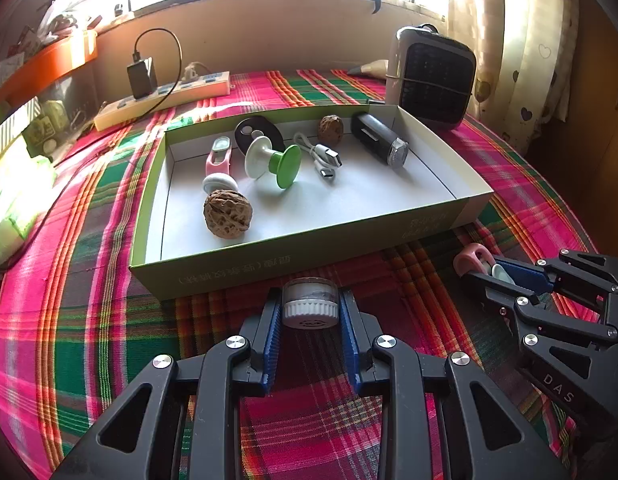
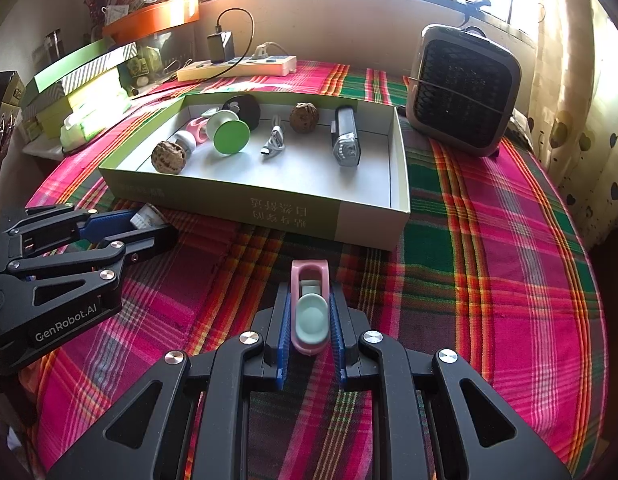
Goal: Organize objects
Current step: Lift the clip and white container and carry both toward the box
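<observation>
My left gripper (image 1: 309, 308) is shut on a small clear jar with a white ribbed lid (image 1: 309, 306), just in front of the near wall of a shallow green cardboard box (image 1: 245, 258). My right gripper (image 2: 309, 312) is shut on a pink clip with a mint pad (image 2: 310, 312), in front of the box (image 2: 293, 210). The right gripper also shows in the left wrist view (image 1: 489, 276), the left gripper in the right wrist view (image 2: 149, 220). Inside the box lie two walnuts (image 1: 227, 214), a green-and-white spool (image 1: 273, 160), a white USB cable (image 1: 323, 156) and a black flashlight (image 1: 383, 140).
A plaid cloth (image 2: 489, 240) covers the table. A small dark heater (image 1: 433, 76) stands behind the box at the right. A power strip with a charger (image 1: 165, 94) lies at the back left. Green boxes (image 2: 81, 92) are stacked at the left edge.
</observation>
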Demonstrator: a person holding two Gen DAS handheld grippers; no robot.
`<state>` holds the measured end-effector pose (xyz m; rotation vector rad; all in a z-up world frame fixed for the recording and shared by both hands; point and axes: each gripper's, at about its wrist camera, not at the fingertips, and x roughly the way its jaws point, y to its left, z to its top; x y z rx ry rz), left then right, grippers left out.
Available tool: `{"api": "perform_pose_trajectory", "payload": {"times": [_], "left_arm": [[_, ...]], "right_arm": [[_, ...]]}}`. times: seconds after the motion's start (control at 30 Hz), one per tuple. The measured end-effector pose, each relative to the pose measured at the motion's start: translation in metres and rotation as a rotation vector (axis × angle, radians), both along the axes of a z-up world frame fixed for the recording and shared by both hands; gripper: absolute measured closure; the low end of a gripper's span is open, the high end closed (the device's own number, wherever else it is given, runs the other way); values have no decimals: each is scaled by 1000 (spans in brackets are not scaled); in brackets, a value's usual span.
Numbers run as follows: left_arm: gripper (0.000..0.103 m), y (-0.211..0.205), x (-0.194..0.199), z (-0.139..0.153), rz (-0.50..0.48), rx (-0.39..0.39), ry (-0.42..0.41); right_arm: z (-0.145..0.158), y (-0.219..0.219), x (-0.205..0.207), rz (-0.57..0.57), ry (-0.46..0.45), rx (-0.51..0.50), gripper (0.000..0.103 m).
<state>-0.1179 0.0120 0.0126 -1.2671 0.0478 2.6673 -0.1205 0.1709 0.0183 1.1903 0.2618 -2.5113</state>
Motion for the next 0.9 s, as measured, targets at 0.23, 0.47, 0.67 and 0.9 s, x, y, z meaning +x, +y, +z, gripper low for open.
{"api": "perform_pose_trajectory", "payload": {"times": [0.23,0.47,0.67,0.9], "left_arm": [[78,0,0,0,0,-1,1],[78,0,0,0,1,-2,1],[78,0,0,0,0,0,0],[78,2,1,0,-6,3,-1]], "right_arm": [[0,1,0,0,-2,-4,85],[0,0,0,-1,-3,-6,85],[0,1,-1,-1,-6,-13,85],[0,1,0,5,-11,-29,85]]}}
